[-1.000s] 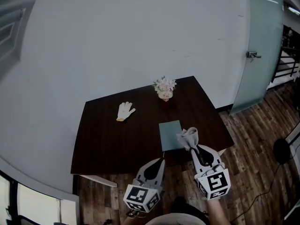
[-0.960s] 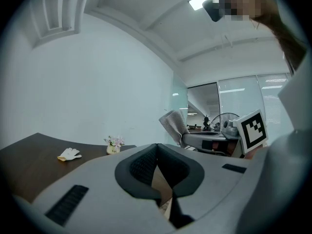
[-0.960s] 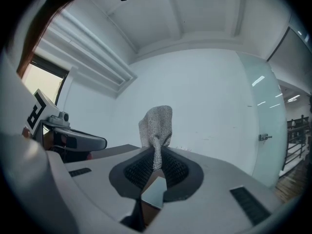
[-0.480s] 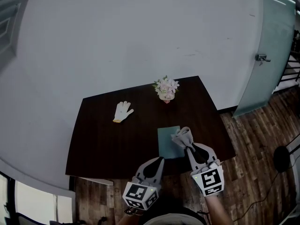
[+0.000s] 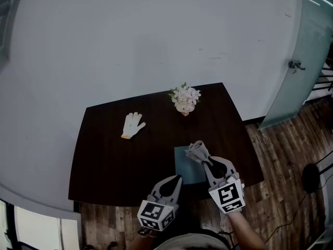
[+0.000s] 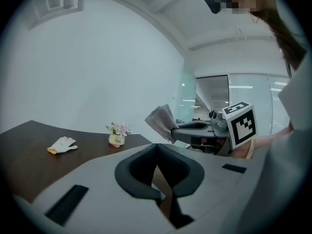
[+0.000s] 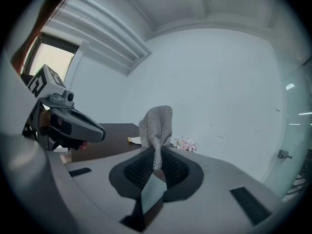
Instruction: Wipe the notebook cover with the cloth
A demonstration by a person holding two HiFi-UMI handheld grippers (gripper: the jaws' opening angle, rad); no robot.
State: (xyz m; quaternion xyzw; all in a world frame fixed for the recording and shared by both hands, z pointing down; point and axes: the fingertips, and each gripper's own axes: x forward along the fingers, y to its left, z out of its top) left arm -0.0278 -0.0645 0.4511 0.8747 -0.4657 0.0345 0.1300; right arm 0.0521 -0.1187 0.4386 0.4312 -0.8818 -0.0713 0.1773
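A teal notebook [image 5: 186, 164] lies near the front right of the dark table [image 5: 114, 155]. My right gripper [image 5: 208, 163] is shut on a grey cloth [image 5: 197, 151], which bunches up above the notebook's right side. In the right gripper view the cloth [image 7: 157, 127] stands up from the closed jaws, with the notebook [image 7: 153, 194] seen low between them. My left gripper [image 5: 175, 180] hovers at the table's front edge, left of the notebook, jaws shut and holding nothing. The left gripper view shows the cloth [image 6: 161, 122] held by the right gripper [image 6: 174, 130].
A white glove [image 5: 132, 124] lies at the back left of the table. A small pot of pink flowers [image 5: 184, 99] stands at the back edge. Wooden floor [image 5: 281, 155] and a glass door [image 5: 296, 61] are to the right.
The right gripper with the cloth has moved slightly left and farther over the notebook. The head view has shifted, so the table sits lower left. The left gripper has barely moved.
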